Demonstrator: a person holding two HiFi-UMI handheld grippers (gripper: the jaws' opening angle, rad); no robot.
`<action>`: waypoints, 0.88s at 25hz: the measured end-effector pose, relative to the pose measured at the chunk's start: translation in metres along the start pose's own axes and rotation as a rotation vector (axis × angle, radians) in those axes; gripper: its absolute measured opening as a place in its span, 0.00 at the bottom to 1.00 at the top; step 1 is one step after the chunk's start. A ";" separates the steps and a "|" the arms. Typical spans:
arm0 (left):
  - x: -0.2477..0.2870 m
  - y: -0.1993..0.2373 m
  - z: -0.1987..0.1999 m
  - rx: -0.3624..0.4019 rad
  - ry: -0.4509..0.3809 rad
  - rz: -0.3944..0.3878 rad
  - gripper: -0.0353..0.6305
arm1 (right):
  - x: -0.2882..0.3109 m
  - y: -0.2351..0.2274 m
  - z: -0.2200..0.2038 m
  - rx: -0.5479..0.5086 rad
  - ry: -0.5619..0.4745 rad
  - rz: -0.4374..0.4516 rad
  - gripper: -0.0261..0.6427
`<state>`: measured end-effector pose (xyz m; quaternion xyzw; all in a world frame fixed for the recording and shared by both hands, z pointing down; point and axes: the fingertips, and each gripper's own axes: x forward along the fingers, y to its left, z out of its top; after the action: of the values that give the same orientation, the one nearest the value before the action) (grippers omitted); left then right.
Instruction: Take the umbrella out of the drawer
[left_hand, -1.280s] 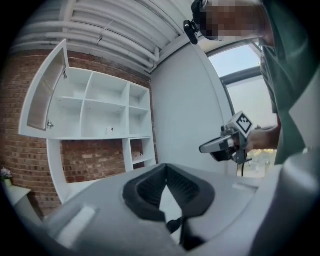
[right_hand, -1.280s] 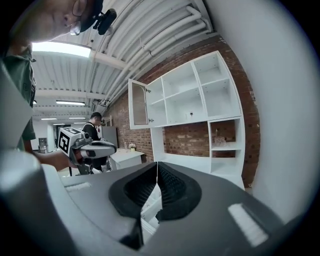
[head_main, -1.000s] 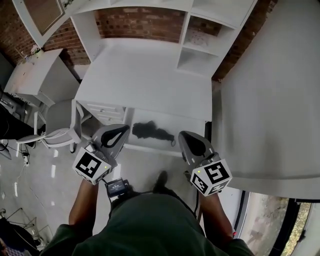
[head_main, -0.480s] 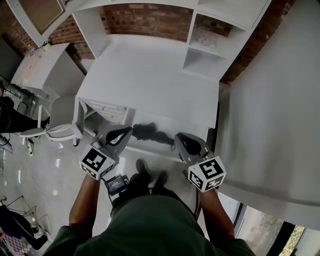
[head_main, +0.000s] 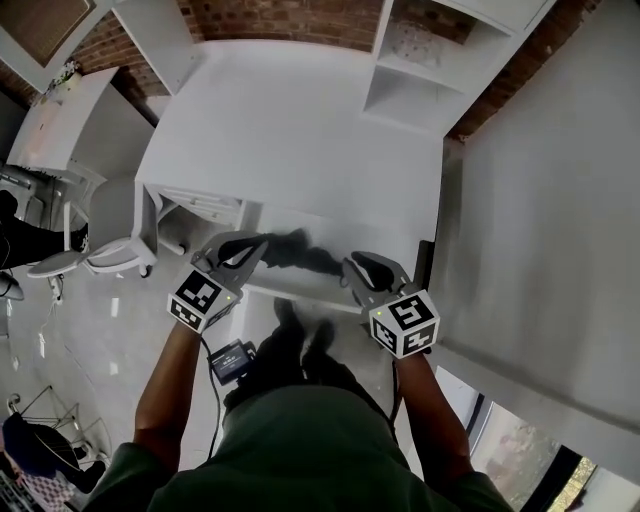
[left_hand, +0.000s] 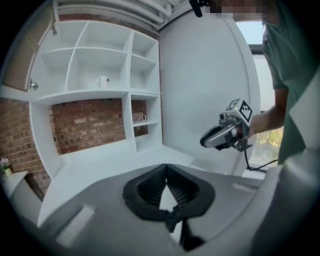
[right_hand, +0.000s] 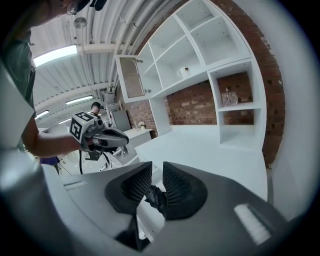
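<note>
Two hand-held grippers: left (head_main: 258, 243) shut, right (head_main: 352, 266) opening near umbrella (head_main: 300, 252).

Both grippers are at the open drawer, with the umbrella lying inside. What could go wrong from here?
1. The left gripper has its fingers shut, so it may only shove the umbrella deeper into the drawer rather than grasp it.
2. The right gripper is opening its fingers, but the gap looks narrow beside the bunched black fabric. It may pinch only a loose fold, which could slip out.
</note>
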<state>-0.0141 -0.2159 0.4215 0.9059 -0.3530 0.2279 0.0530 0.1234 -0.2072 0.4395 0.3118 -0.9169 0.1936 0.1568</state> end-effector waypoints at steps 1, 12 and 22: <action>0.007 0.003 -0.009 -0.003 0.015 -0.009 0.06 | 0.007 -0.005 -0.008 0.006 0.016 0.002 0.15; 0.067 0.025 -0.119 -0.032 0.190 -0.114 0.06 | 0.083 -0.035 -0.101 0.033 0.213 0.039 0.26; 0.103 0.031 -0.208 -0.054 0.312 -0.199 0.26 | 0.129 -0.048 -0.183 0.027 0.371 0.068 0.36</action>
<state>-0.0458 -0.2488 0.6509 0.8883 -0.2552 0.3495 0.1538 0.0868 -0.2250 0.6645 0.2416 -0.8796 0.2651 0.3125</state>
